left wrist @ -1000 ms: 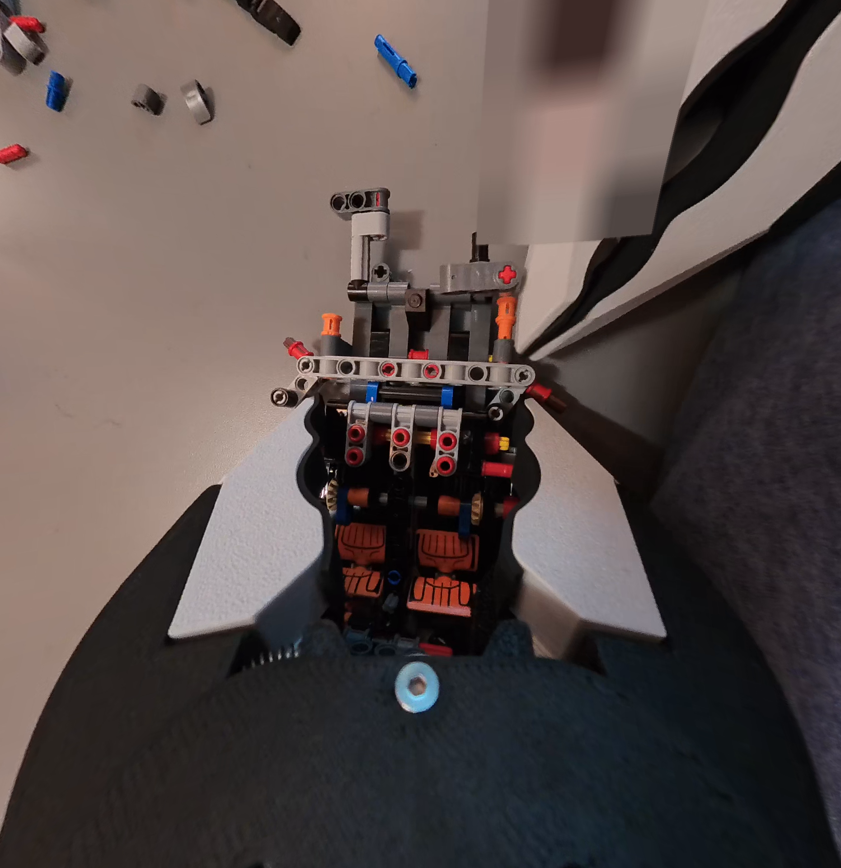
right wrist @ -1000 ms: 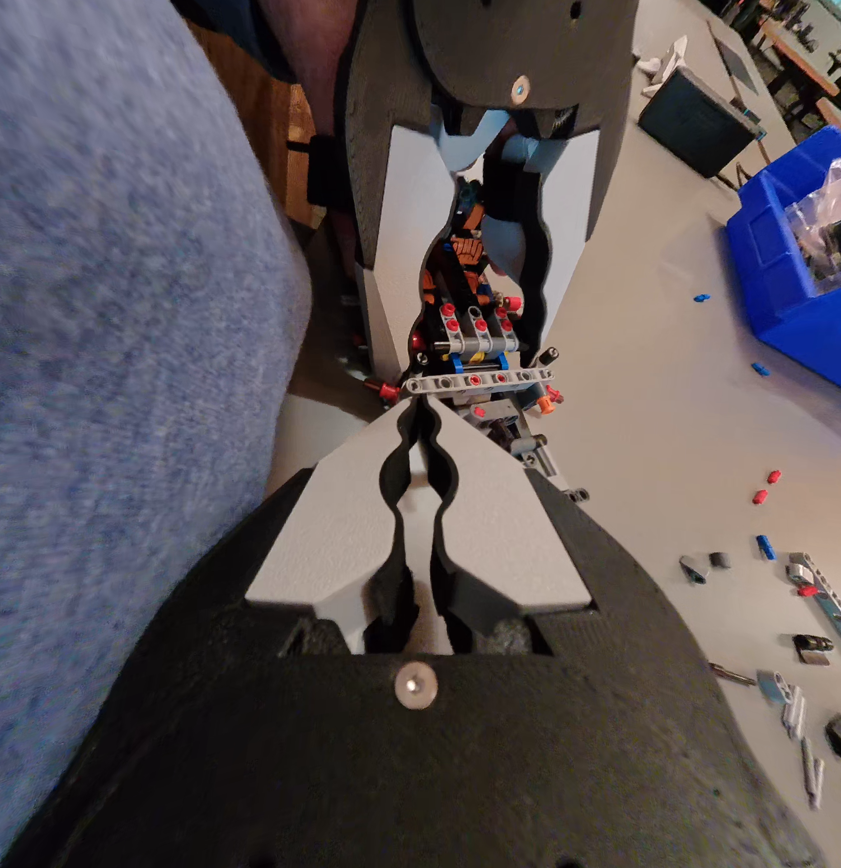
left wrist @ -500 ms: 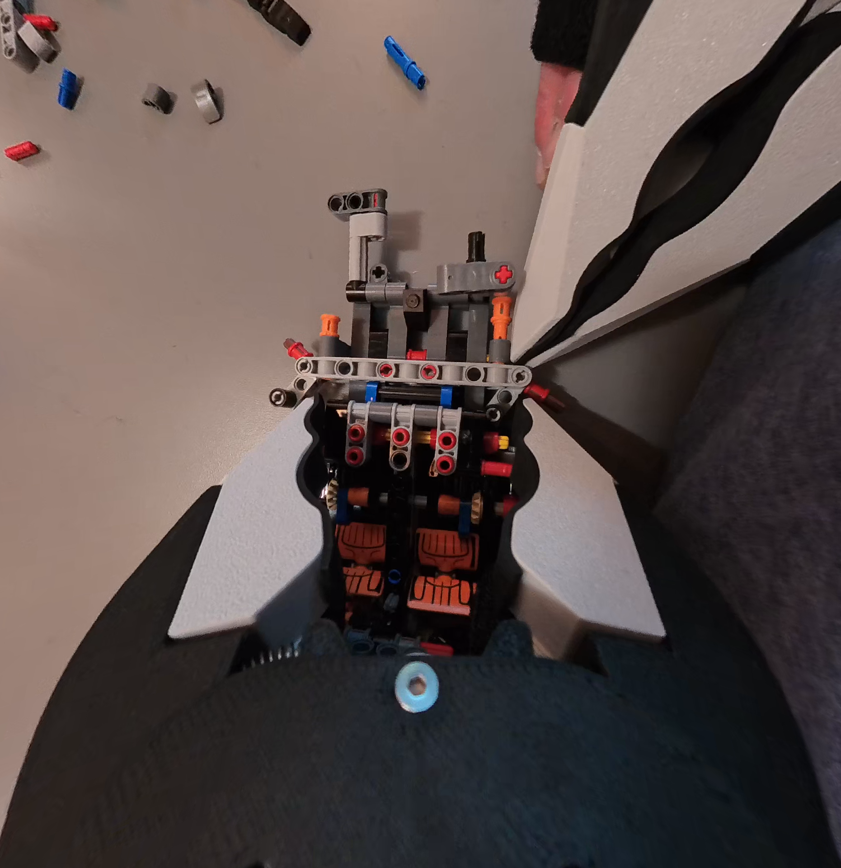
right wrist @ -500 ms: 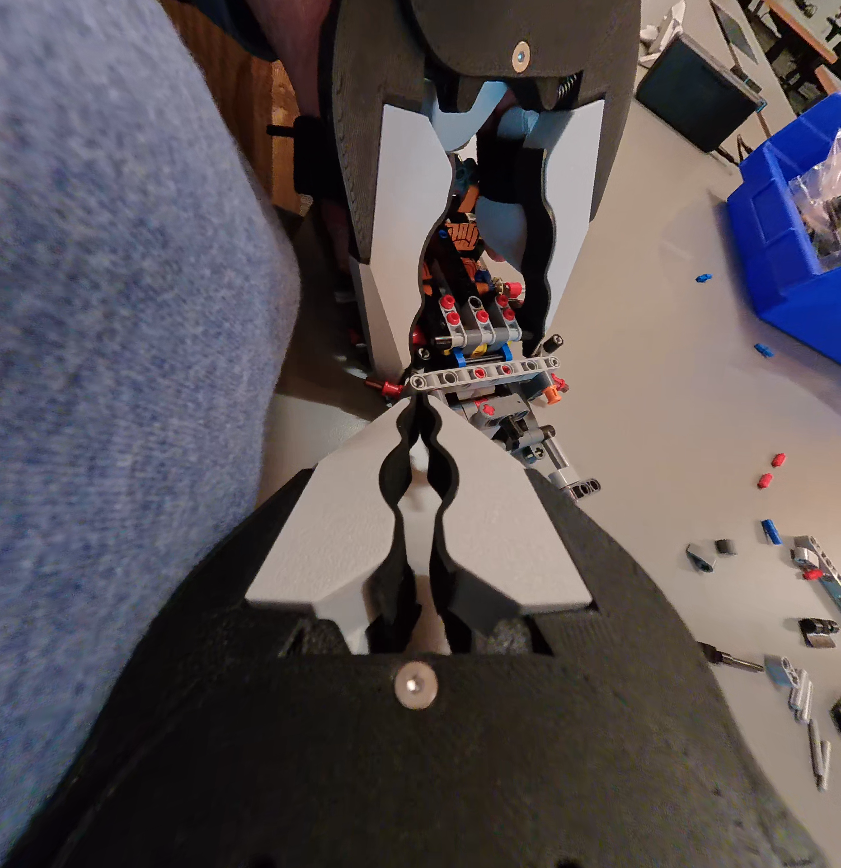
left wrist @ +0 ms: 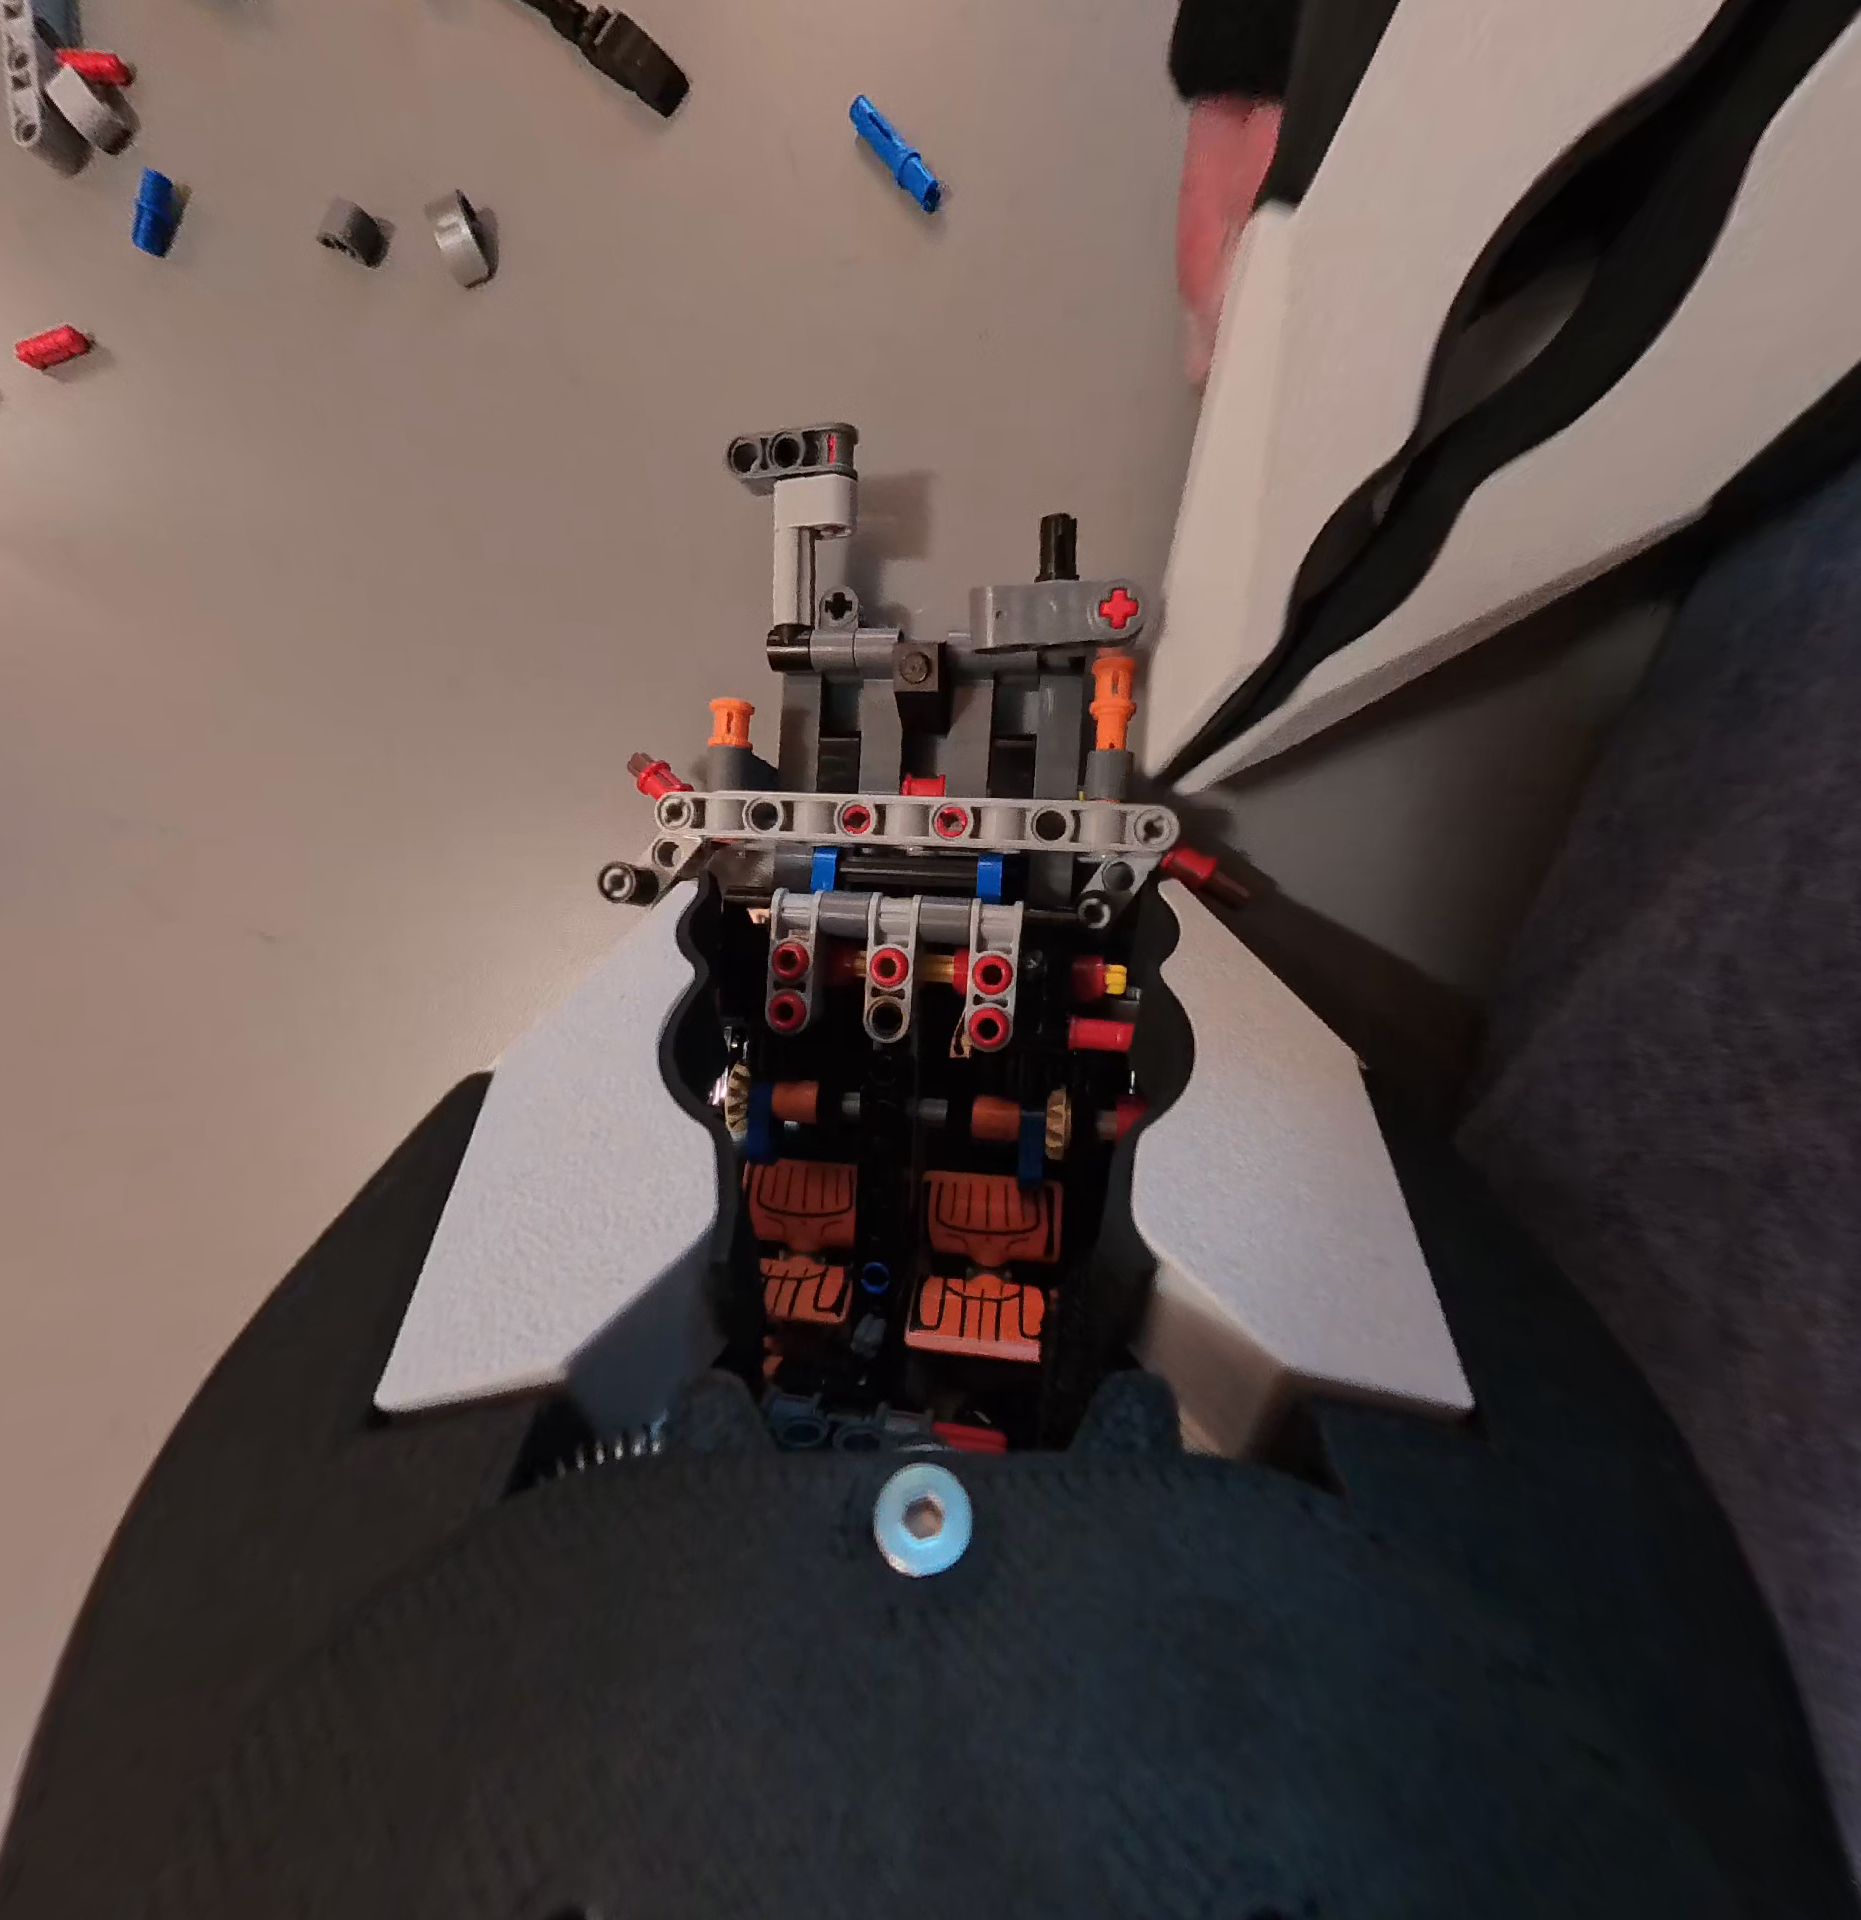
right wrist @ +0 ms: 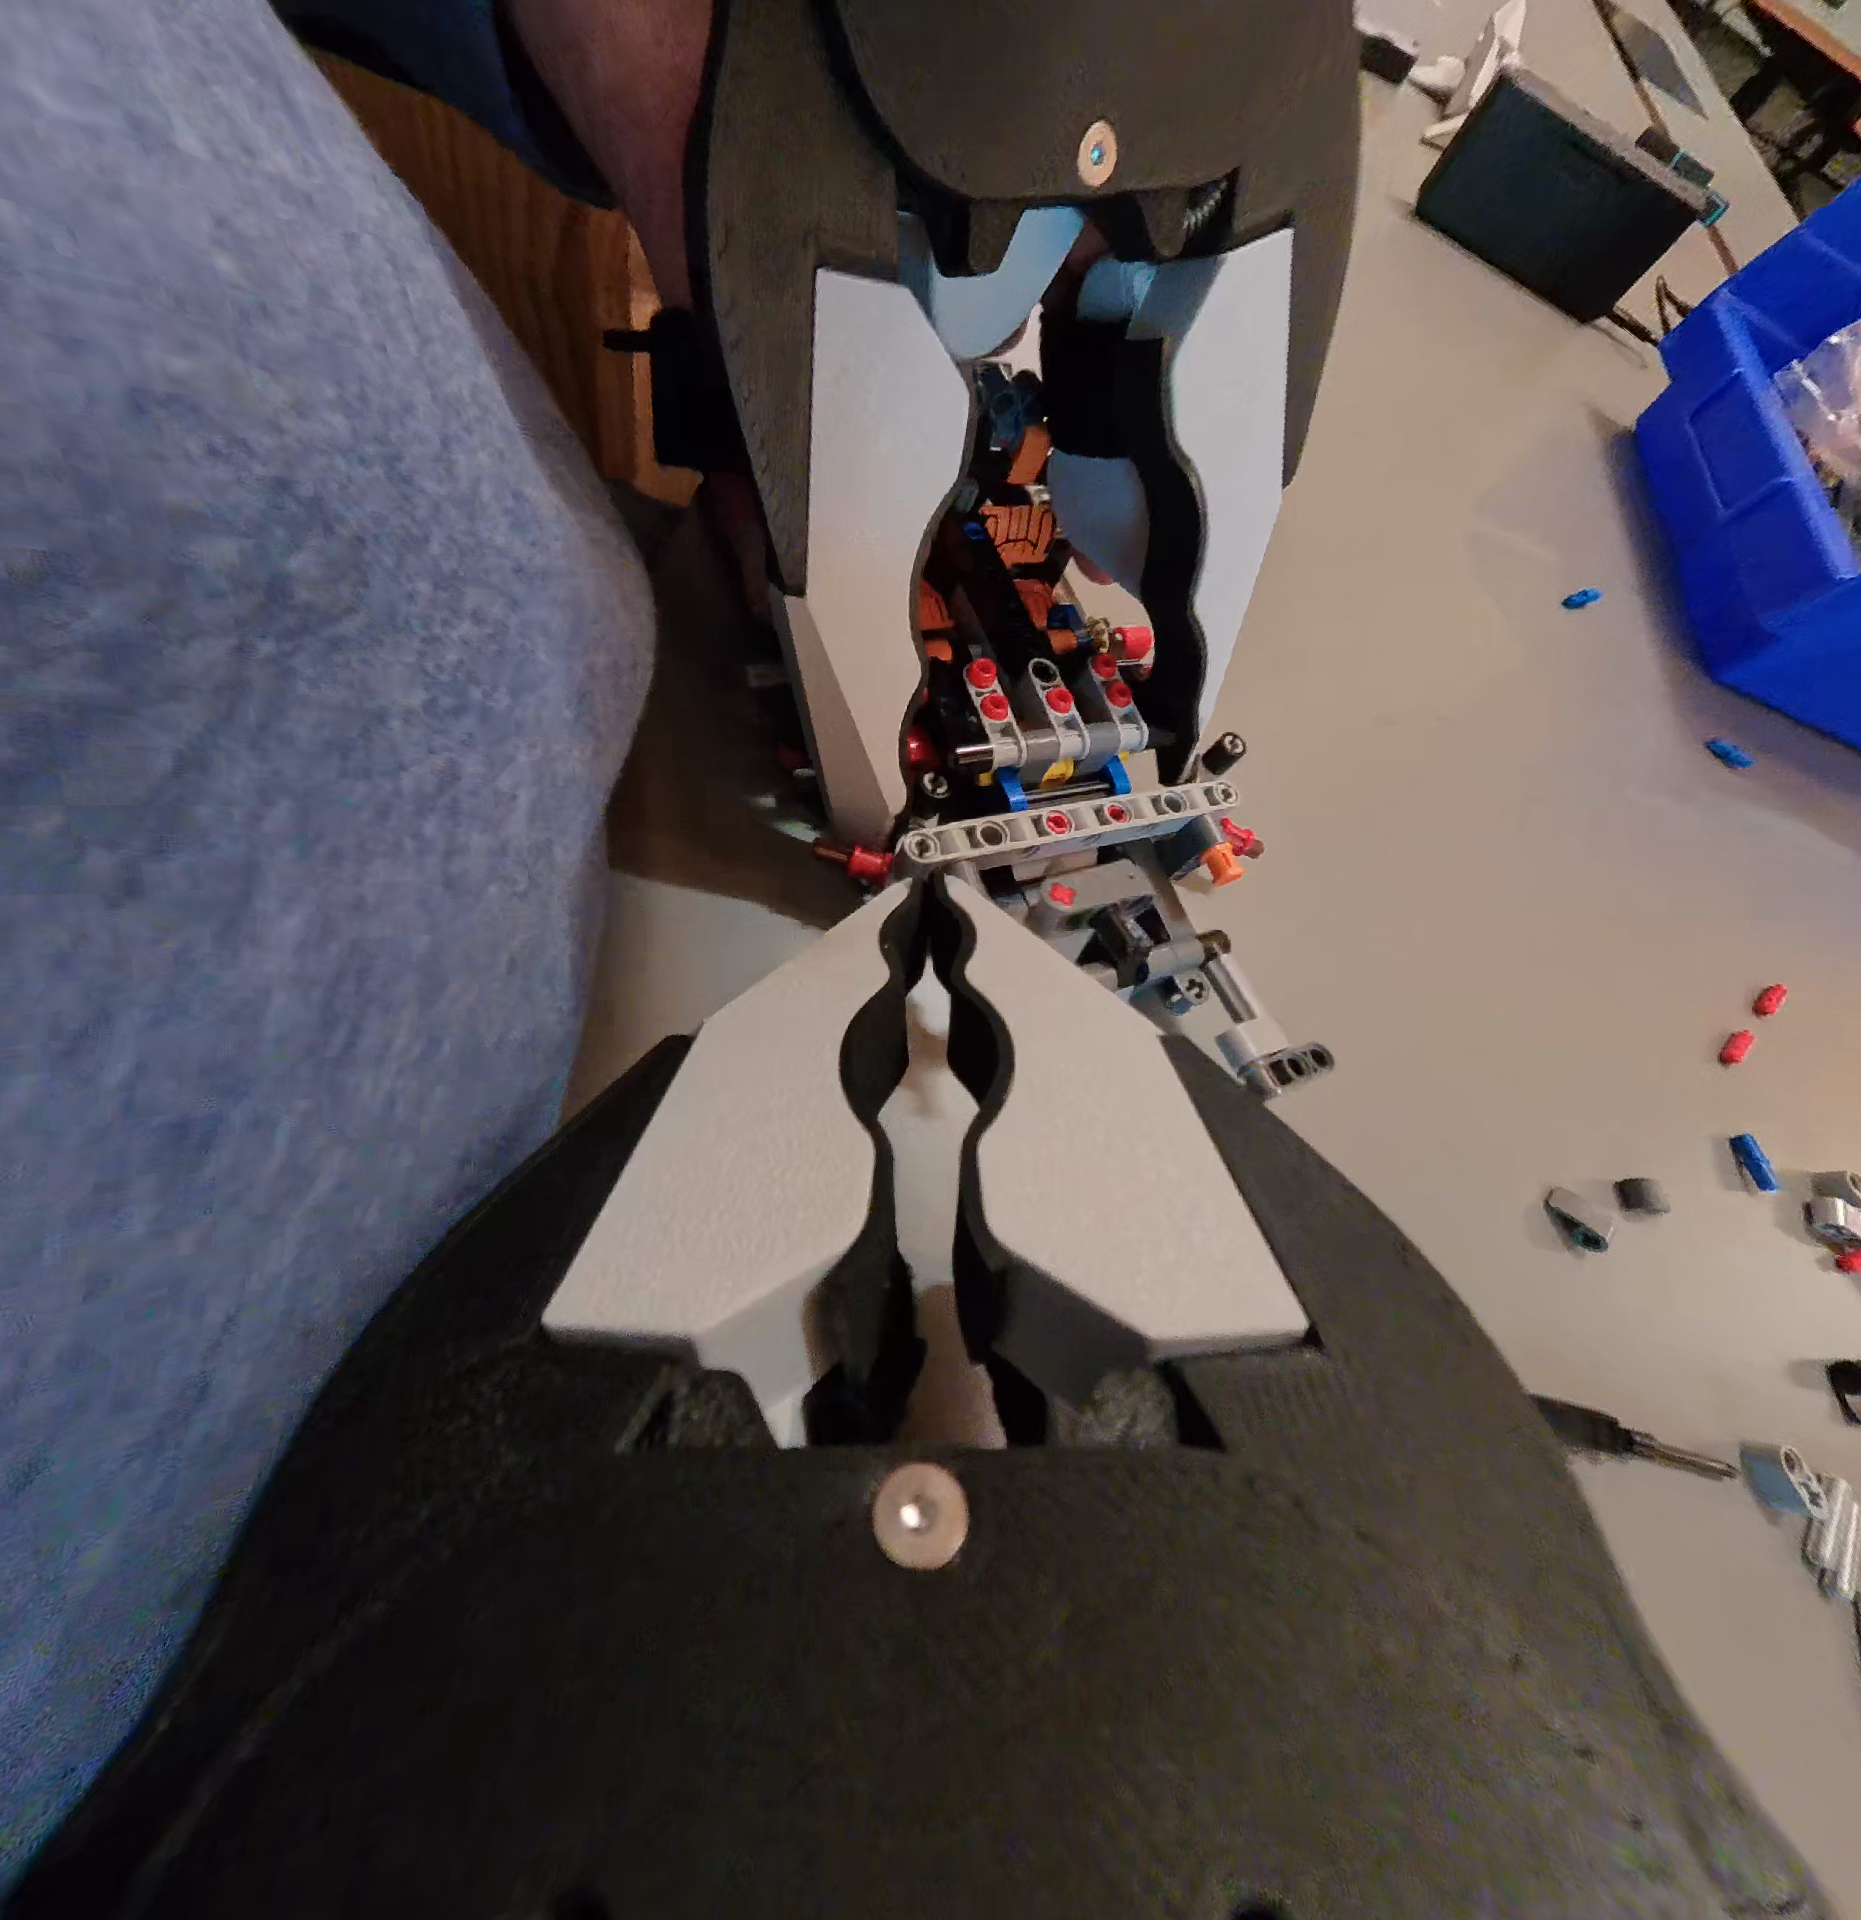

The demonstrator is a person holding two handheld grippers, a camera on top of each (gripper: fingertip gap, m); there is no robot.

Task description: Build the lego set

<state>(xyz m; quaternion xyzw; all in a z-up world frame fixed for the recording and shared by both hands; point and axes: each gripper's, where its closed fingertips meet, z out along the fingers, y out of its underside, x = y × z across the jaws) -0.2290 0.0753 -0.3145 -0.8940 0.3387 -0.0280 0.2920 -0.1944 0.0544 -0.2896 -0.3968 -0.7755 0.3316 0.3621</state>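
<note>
Between the left gripper's [left wrist: 921,904] grey fingers, the half-built lego model [left wrist: 905,1039] sits clamped above the table [left wrist: 334,623], its grey cross beam [left wrist: 910,821] just past the fingertips. Over the last second the right gripper [right wrist: 931,894], pressed together and apparently empty, has held its tips at the beam's near end while the model's far linkage swung wider, suggesting a part being seated or nudged. Loose pins [right wrist: 1752,1023] and connectors lie to the right, a blue bin [right wrist: 1757,540] beyond. A grey-blue sleeve [right wrist: 230,727] crowds the left side.
</note>
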